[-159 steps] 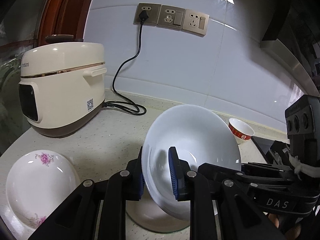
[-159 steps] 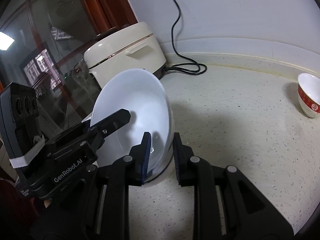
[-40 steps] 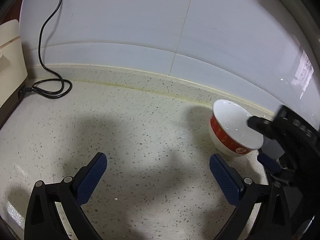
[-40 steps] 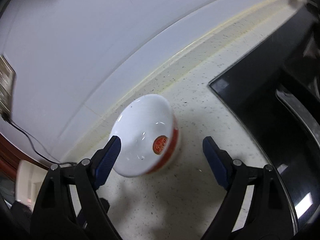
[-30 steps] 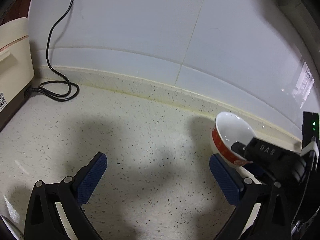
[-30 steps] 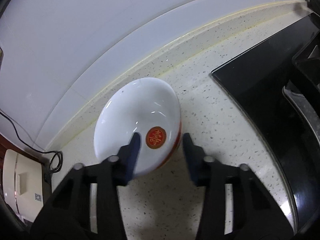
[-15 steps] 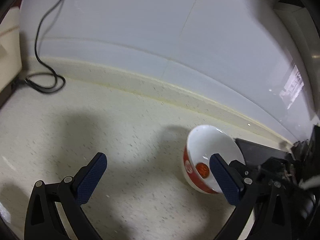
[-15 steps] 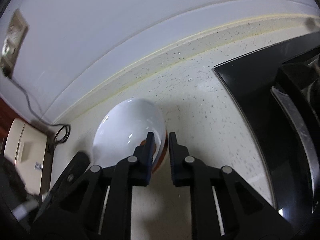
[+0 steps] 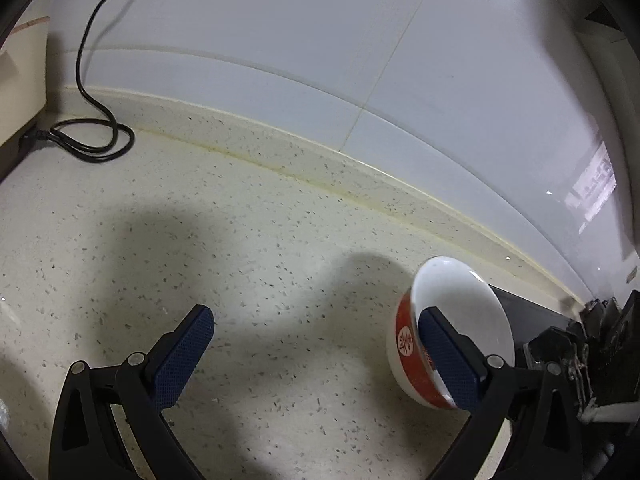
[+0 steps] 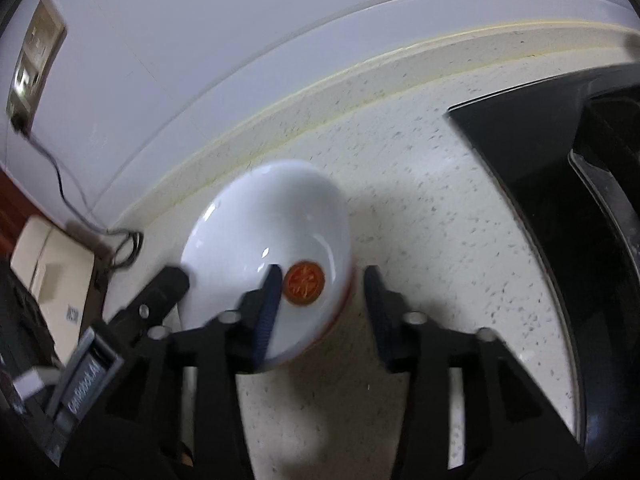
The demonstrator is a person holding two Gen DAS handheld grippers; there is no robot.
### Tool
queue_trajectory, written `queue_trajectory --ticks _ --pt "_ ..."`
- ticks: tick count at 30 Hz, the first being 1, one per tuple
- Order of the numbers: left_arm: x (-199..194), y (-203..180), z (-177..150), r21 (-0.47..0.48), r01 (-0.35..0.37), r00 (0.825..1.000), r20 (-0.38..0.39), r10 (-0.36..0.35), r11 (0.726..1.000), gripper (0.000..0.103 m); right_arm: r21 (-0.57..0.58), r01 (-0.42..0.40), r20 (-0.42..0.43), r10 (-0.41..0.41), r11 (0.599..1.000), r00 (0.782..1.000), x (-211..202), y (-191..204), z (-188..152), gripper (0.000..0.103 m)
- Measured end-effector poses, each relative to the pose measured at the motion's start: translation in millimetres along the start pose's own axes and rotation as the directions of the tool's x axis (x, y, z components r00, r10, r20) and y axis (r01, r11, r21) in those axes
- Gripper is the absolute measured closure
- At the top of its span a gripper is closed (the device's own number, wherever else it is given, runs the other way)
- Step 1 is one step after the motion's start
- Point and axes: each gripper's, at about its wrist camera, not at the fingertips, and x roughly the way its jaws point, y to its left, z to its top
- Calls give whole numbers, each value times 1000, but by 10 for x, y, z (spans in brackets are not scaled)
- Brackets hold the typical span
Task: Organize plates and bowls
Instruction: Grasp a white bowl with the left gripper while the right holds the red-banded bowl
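Jaws of the right gripper (image 10: 318, 308) have just been opening and now stand a little apart astride the near rim of the red-banded bowl (image 10: 268, 260): one blue pad sits inside the white hollow beside the round red emblem, the other outside the red wall with a sliver of counter showing between pad and bowl. The picture is blurred, so whether the inner pad touches the glaze cannot be told; the outer one does not press.

The left gripper (image 9: 316, 360) is spread wide with nothing between its pads but bare counter. Its right-hand pad overlaps the bowl (image 9: 452, 320) in the left wrist view; contact cannot be told. In the right wrist view the tip of that gripper lies just beside the bowl's far left edge.

The bowl is tipped up, its mouth turned toward the dark hob, on the speckled countertop (image 9: 260, 248), near the low upstand under the white wall tiles (image 9: 280, 20). The black hob (image 10: 532, 152) begins just to its right. Well away on the left, a black power cord (image 9: 92, 136) coils beside the cream rice cooker (image 10: 52, 264), and a wall socket (image 10: 34, 60) hangs above.
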Motion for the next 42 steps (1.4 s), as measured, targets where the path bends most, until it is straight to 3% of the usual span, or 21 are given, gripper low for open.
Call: queue_trajectory --ticks 2,7,14,18,23,25,26,27,28,29,30,33,38,42 --pt "-4 -43 -5 24 2 999 -38 -1 1000 1 -63 51 -25 -53 997 998 -46 60 -40 76" --pt "5 -158 -9 72 -3 991 -137 12 997 1 -100 -10 -67 3 995 998 -154 69 -114 78" --pt "88 -184 -46 118 -42 985 -164 61 992 4 -77 -22 -77 16 997 997 -245 34 -257 76" --pt "75 -153 -70 123 -64 982 -171 84 990 5 -35 -15 -74 13 999 997 -222 1 -309 63" --pt "58 -92 -122 113 -58 981 -179 77 992 7 -27 -26 -58 24 999 998 -276 8 -392 55" --pt "37 -119 -146 118 -34 983 -178 55 992 14 -32 -22 -44 21 999 999 -301 14 -425 54" --pt "27 -127 -158 118 -20 982 -182 42 993 24 -31 -27 -42 26 999 999 -302 9 -430 55" --pt "19 -157 -172 119 9 981 -192 15 993 40 -33 -32 -40 31 999 999 -309 2 -441 59" --pt "10 -207 -196 122 58 978 -208 -31 991 49 -28 -54 -49 52 998 997 -307 -2 -456 64" --pt "-7 -227 -215 125 87 974 -217 -59 988 69 -17 -77 -60 76 997 995 -301 -2 -468 70" --pt "-37 -261 -232 128 110 973 -218 -81 986 82 -15 -80 -60 79 997 995 -306 5 -483 71" --pt "-183 -374 -263 194 73 988 -149 -44 978 83 -3 -80 -68 80 997 995 -306 -3 -491 77" --pt "-346 -390 -231 180 89 991 -116 -69 980 83 16 -133 -41 134 991 990 -400 -22 -454 77" --pt "-511 -415 -211 204 51 999 -30 -45 978 83 -1 -183 -39 182 983 982 -441 51 -446 77"
